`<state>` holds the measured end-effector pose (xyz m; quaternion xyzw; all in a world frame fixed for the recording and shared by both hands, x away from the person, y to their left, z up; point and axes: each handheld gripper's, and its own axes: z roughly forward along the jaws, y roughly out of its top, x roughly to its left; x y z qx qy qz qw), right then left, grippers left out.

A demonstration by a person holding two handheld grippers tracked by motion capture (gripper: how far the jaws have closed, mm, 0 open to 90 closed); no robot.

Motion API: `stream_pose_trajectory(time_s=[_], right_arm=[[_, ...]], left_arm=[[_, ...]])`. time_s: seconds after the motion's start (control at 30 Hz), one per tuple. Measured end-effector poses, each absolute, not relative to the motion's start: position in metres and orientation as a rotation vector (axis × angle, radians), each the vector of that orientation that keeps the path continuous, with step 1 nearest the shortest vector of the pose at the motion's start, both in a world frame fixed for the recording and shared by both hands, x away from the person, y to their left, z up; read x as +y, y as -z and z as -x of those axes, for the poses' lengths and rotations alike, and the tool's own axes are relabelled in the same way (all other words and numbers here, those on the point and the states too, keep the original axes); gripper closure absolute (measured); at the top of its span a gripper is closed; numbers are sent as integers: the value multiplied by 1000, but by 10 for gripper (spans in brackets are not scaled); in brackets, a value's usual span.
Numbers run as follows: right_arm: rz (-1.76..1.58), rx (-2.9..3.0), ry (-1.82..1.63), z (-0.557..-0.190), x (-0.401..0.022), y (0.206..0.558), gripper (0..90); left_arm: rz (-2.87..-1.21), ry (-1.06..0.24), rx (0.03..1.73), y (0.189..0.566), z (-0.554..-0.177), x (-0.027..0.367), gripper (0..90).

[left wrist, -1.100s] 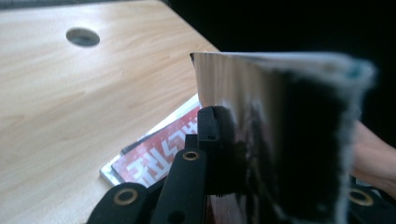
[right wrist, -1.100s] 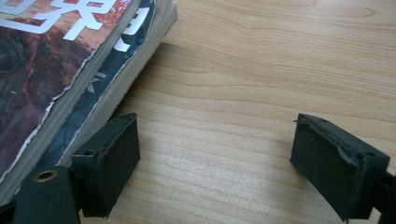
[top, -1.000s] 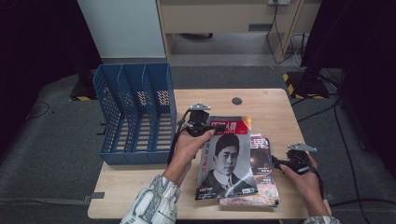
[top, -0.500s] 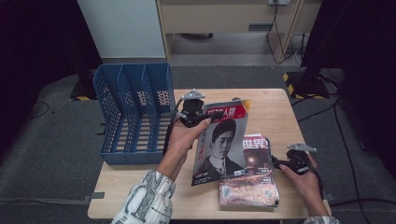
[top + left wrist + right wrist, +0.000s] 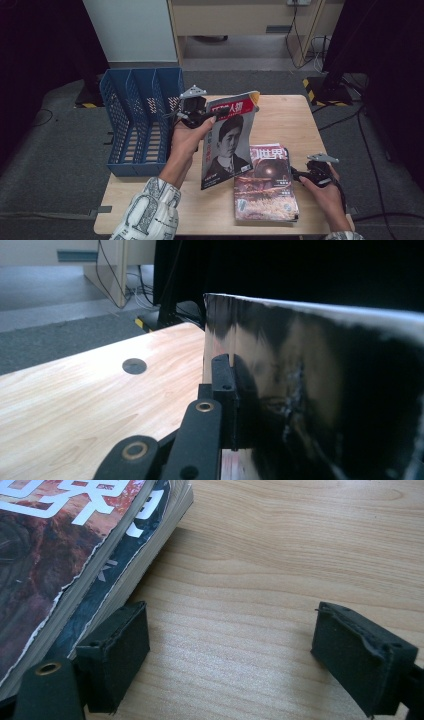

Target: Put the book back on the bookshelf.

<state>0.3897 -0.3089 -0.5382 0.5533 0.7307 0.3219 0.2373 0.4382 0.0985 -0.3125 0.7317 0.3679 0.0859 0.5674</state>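
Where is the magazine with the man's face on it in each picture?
High view: the portrait magazine is lifted near the middle, pinched at its top edge by the left hand-held gripper.
Left gripper view: its glossy cover fills the right side, seen edge-on.
Right gripper view: not in it; that is the stack of magazines at the left.
Shared landmark: the wooden table.

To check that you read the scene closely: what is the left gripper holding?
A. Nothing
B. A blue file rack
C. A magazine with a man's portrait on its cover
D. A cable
C: the left gripper is shut on the top edge of the portrait magazine, lifting it tilted above the table.
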Motion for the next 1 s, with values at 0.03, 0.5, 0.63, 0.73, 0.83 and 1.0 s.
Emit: stream_pose_trajectory(time_s=[0.03, 0.5, 0.63, 0.73, 0.83, 1.0], right_arm=[[-1516, 2003, -882, -390, -309, 538, 153], [-1523, 2003, -879, -389, -309, 538, 154], [-1524, 2001, -879, -389, -309, 538, 154], [-1524, 1998, -880, -389, -308, 538, 154], [-1526, 1997, -879, -389, -308, 538, 153], [-1526, 1995, -878, -389, -308, 538, 153]], left_arm=[[-1715, -208, 867, 311, -438, 101, 863], [-1648, -318, 894, 291, -435, 131, 863], [-1629, -333, 903, 288, -434, 140, 862], [-1624, -340, 903, 287, -434, 143, 862], [-1616, -350, 905, 285, -433, 147, 863], [-1602, -370, 912, 281, -430, 154, 863]])
